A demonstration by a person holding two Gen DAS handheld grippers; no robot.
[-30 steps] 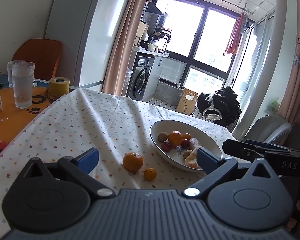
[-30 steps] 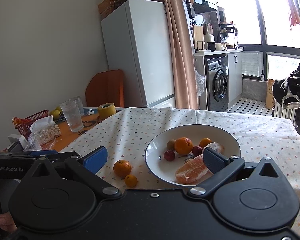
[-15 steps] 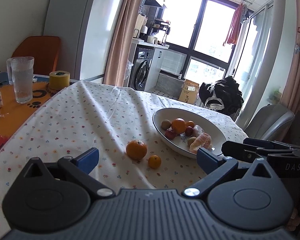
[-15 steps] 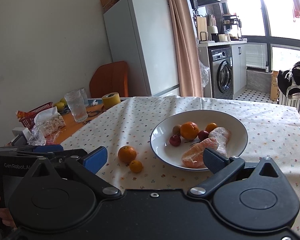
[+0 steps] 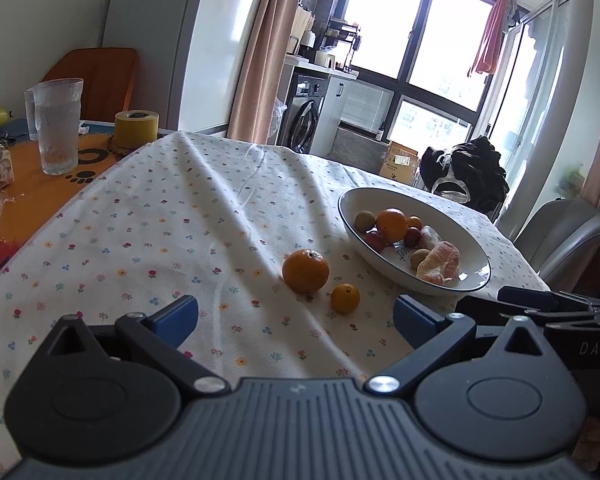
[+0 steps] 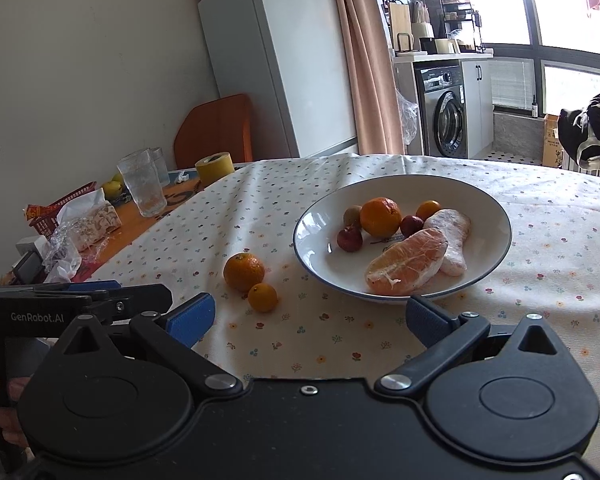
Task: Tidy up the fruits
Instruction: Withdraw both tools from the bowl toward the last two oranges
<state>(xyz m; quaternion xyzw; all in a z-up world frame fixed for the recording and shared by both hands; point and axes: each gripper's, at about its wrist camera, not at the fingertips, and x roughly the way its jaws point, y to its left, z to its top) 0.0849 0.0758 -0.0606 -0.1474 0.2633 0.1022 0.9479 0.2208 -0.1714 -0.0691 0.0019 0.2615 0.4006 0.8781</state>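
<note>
Two fruits lie loose on the cloth (image 5: 160, 216): an orange (image 5: 305, 271) and a small kumquat (image 5: 345, 298) just beside it, both short of the bowl (image 6: 496, 256), which already holds an orange, small red and green fruits and peeled segments. The left gripper (image 5: 295, 320) hangs above the cloth with its fingers spread wide and nothing between them; the orange sits ahead of them, a little toward the right finger, and the kumquat nearer that right finger. The right gripper (image 6: 310, 316) is likewise released and empty, the bowl ahead of its right finger, the loose fruits off its left finger.

I'd say this is the approach for a pick, nothing gripped yet. Next, one gripper needs to drop forward until a loose fruit sits squarely between the fingers, close gently since round fruit rolls, then lift it over the rim into the bowl.
</note>
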